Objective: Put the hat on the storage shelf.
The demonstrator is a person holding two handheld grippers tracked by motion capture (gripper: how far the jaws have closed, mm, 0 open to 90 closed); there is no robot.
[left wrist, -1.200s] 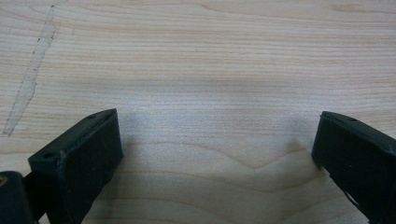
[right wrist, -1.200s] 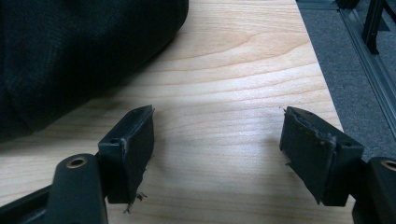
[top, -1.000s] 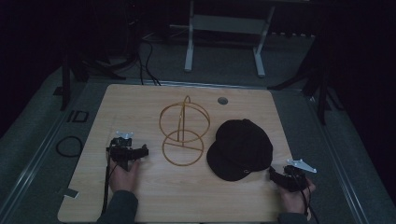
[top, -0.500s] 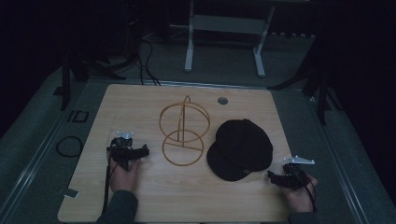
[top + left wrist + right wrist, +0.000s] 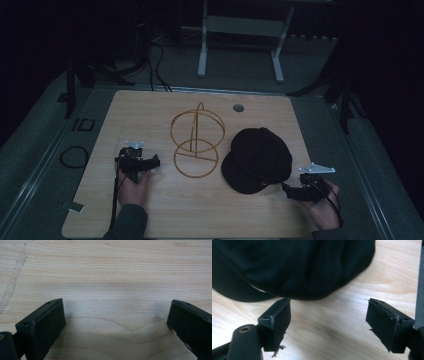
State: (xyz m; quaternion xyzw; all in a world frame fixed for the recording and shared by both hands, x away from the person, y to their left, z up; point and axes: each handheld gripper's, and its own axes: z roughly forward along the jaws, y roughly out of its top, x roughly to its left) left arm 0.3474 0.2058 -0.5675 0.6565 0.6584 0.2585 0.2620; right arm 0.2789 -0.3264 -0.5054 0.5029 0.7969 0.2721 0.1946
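Note:
A black cap (image 5: 259, 159) lies on the right half of the wooden table (image 5: 150, 112), brim toward the near edge. A gold wire stand (image 5: 196, 141) made of hoops rises at the table's middle. My right gripper (image 5: 291, 190) rests open near the cap's near right edge; in the right gripper view the cap (image 5: 294, 267) lies just beyond the wide-apart jaws, with bare wood between them. My left gripper (image 5: 150, 162) sits open to the left of the stand, and the left gripper view has bare wood (image 5: 112, 290) between its jaws.
A small round hole (image 5: 238, 107) sits near the table's far edge. A metal frame (image 5: 240, 40) stands on the grey floor behind. A cable loop (image 5: 74, 156) lies on the floor at the left. The right table edge runs close to my right gripper.
My right gripper has shifted a little toward the near edge and left, closer to the cap's brim. The left gripper stays where it was.

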